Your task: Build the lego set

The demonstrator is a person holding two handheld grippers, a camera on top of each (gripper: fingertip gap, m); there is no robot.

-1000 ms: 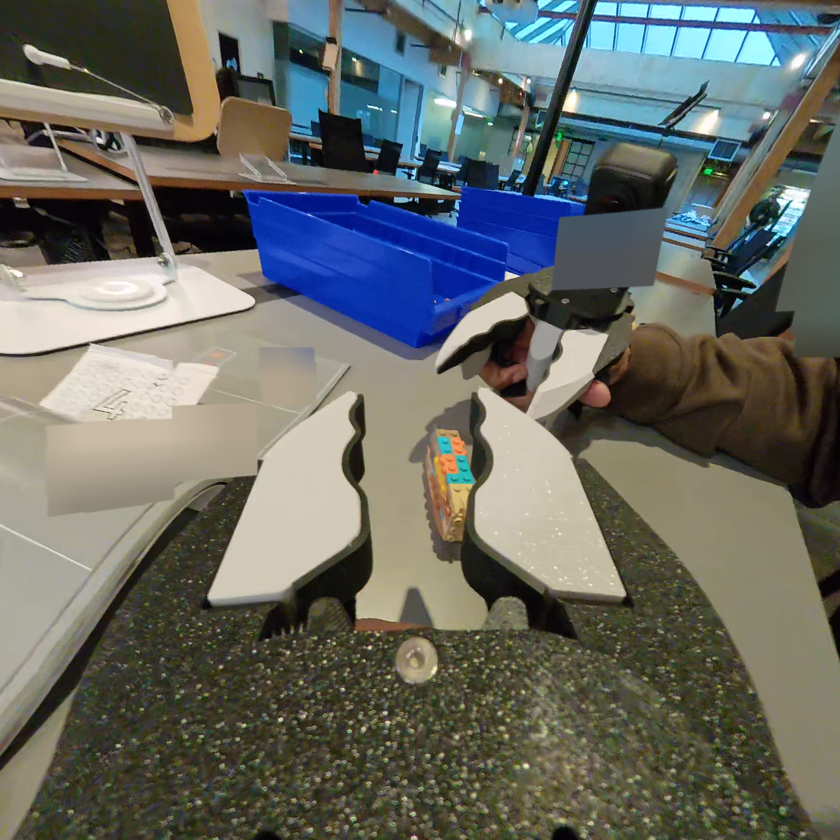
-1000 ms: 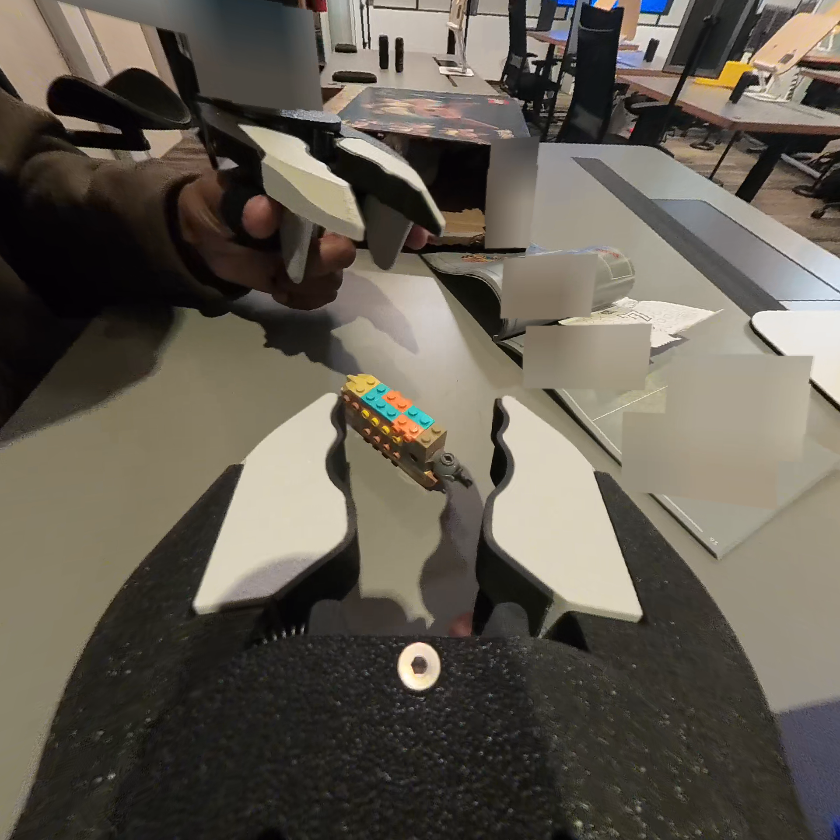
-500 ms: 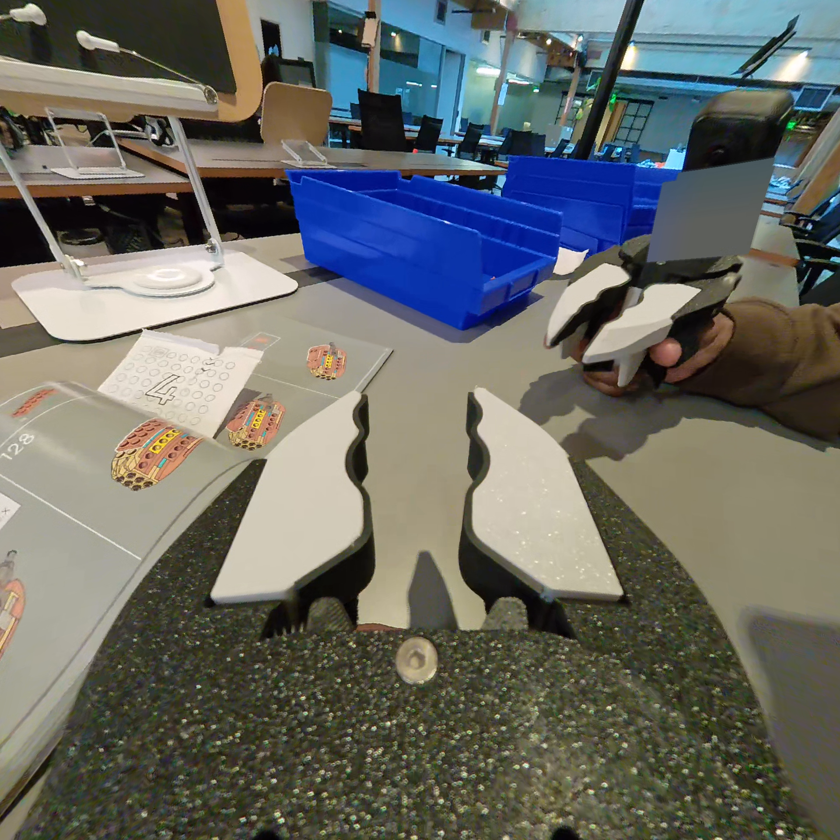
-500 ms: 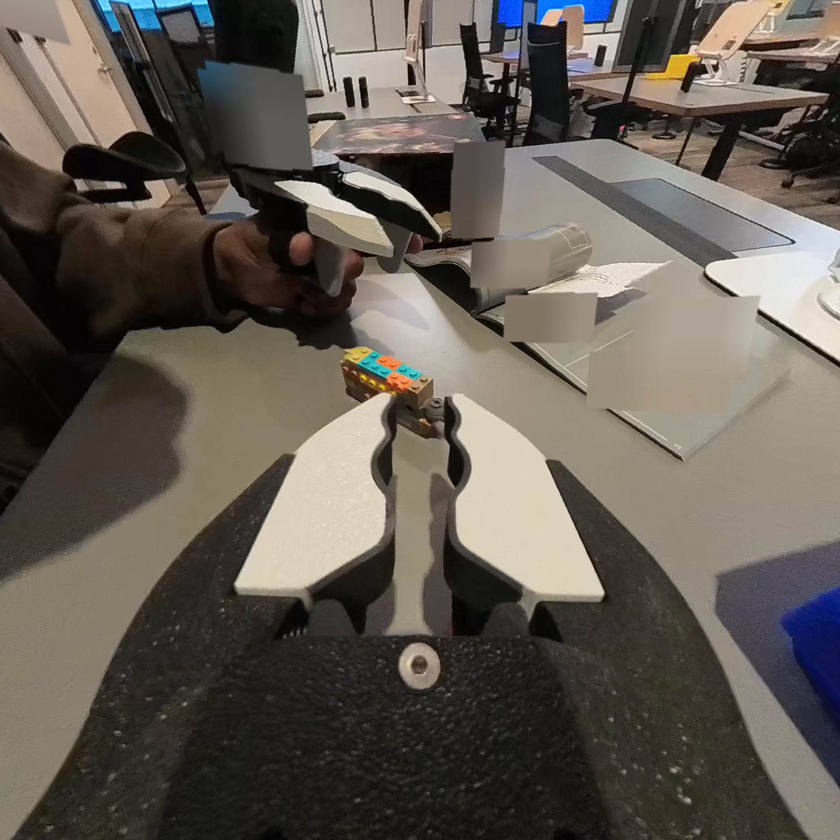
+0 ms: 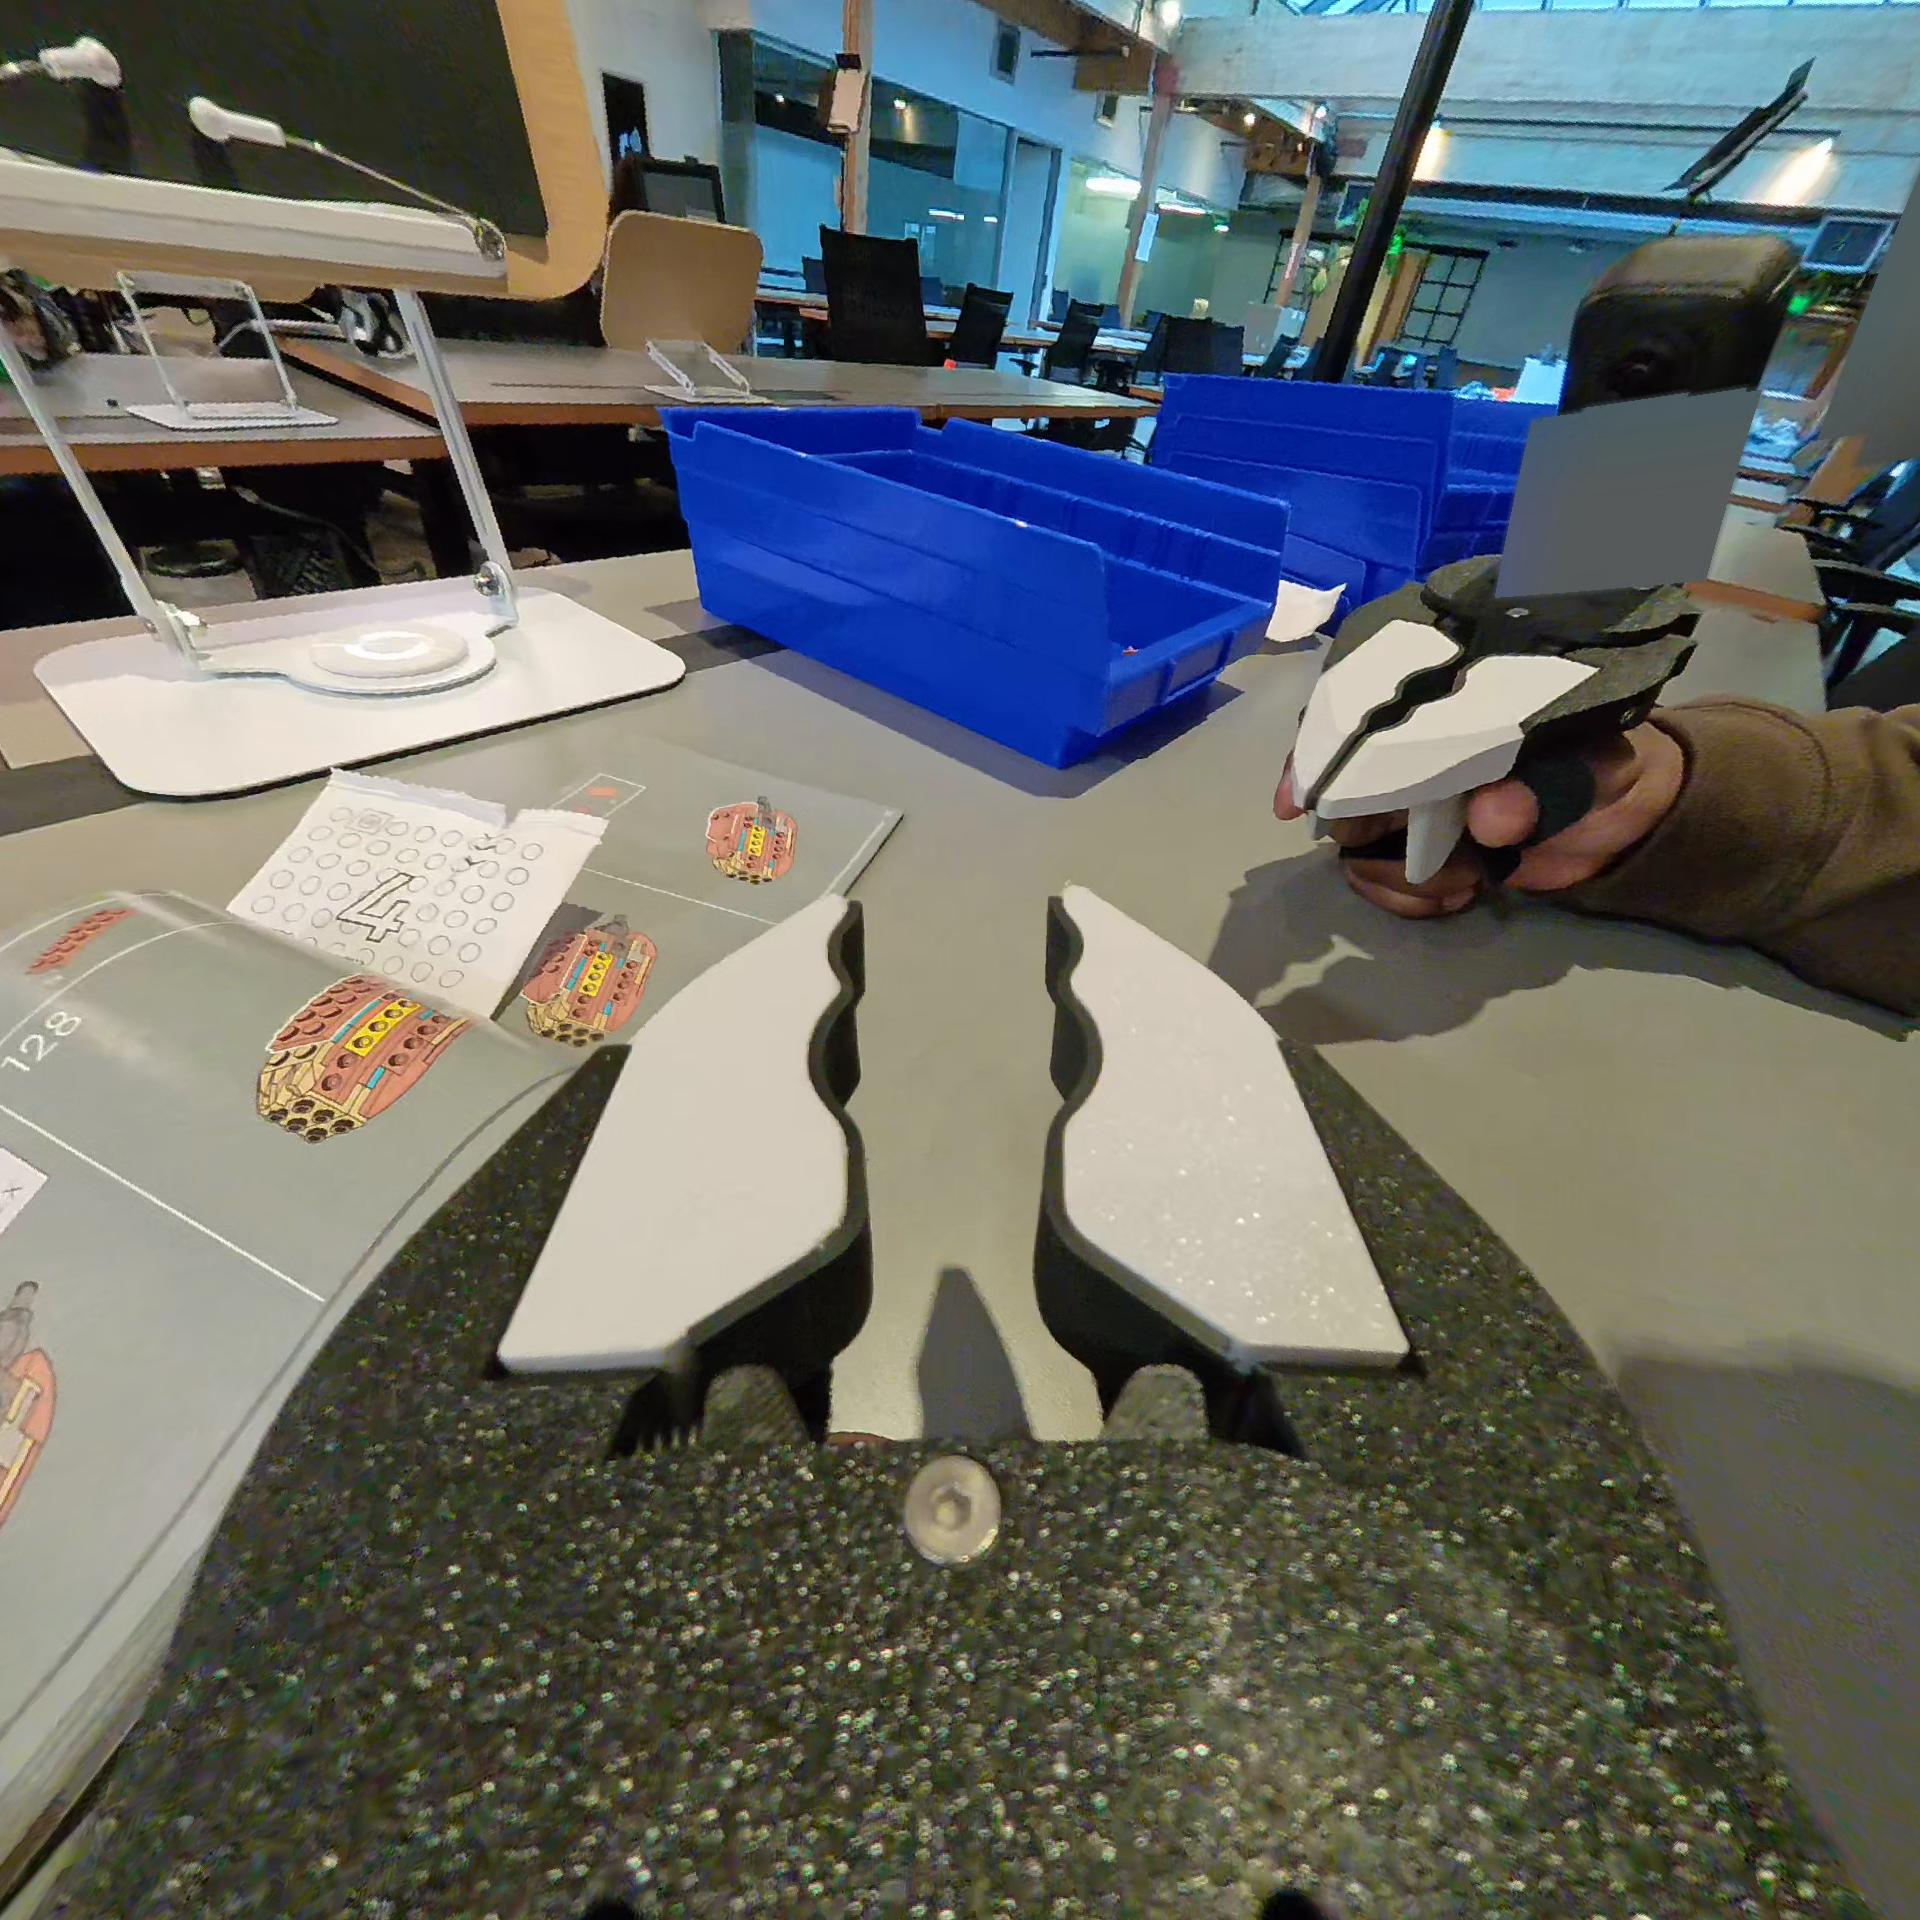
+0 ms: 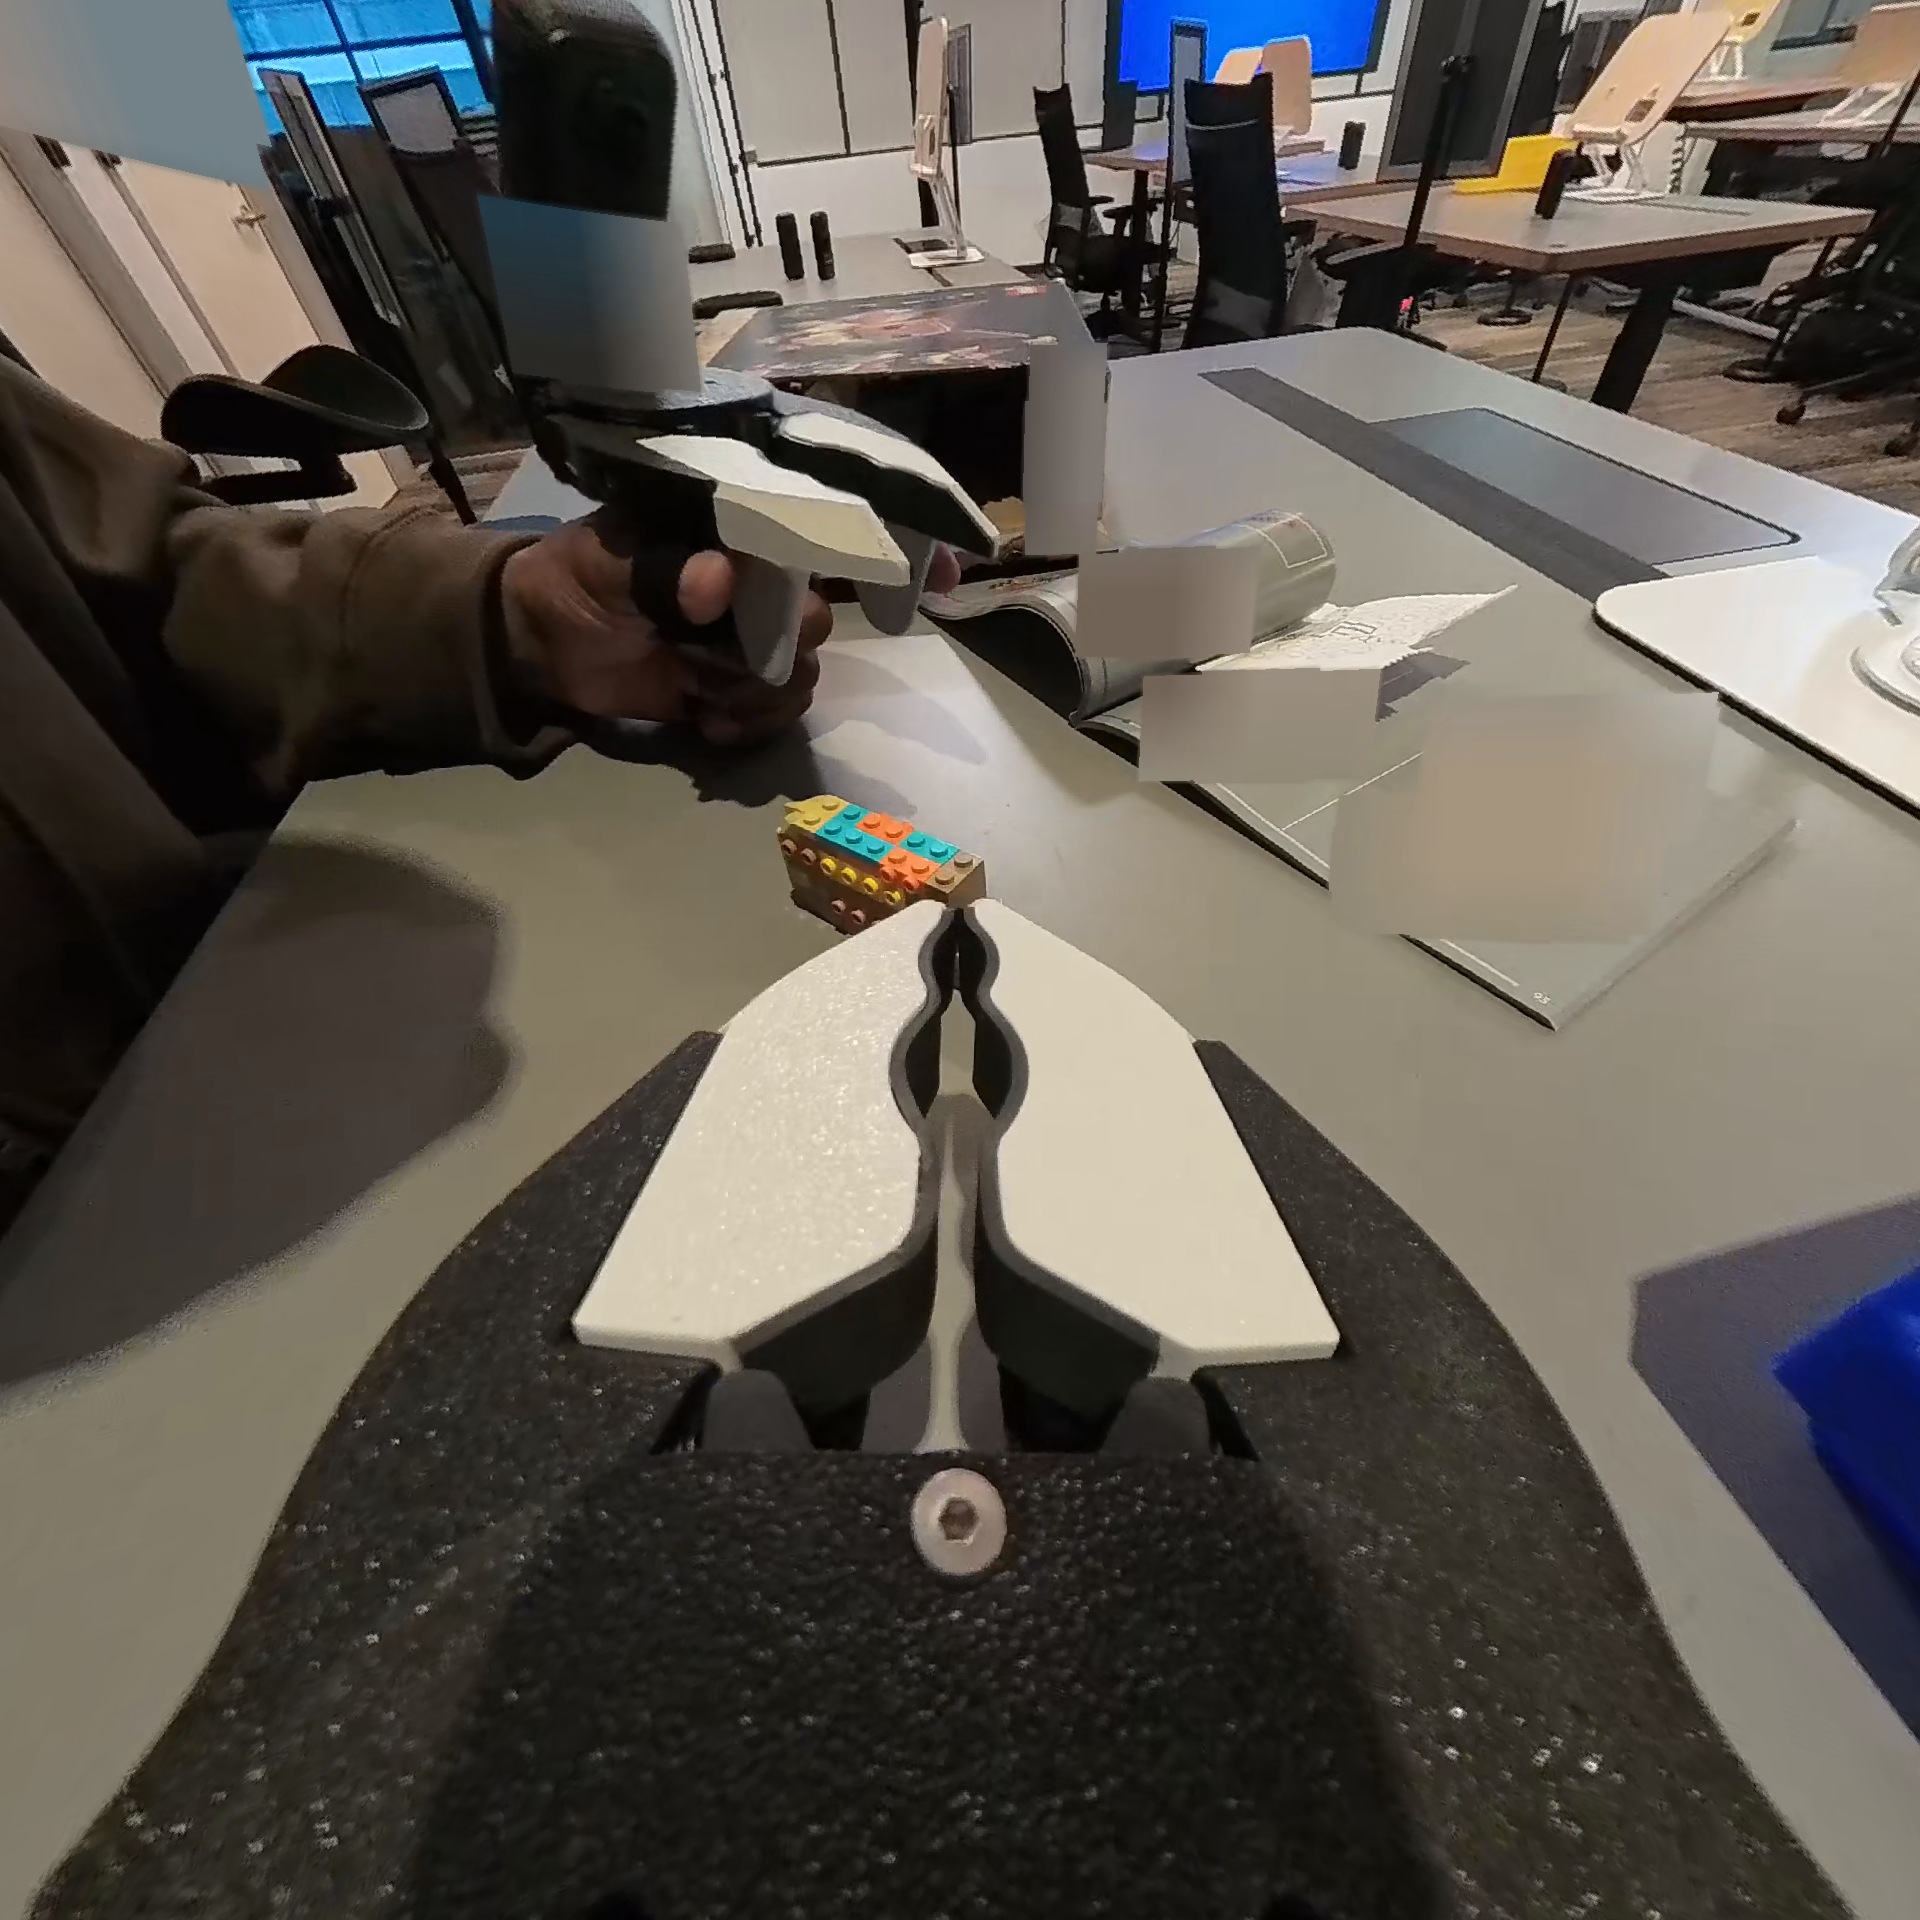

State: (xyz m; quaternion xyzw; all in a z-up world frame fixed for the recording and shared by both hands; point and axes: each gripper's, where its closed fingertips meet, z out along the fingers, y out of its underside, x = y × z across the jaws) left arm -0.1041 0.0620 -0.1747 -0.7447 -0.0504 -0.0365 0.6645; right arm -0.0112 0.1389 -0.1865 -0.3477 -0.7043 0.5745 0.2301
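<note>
The lego build is a small oblong block, teal and orange on top, with a yellow end, a tan end and studded tan-brown sides. It lies on the grey table, just past the right gripper, whose fingers are pressed together on nothing. The left gripper stands parted and empty. Two blue bins sit behind an open booklet; their contents cannot be told.

Open-plan office: rows of desks, office chairs (monitors behind).
</note>
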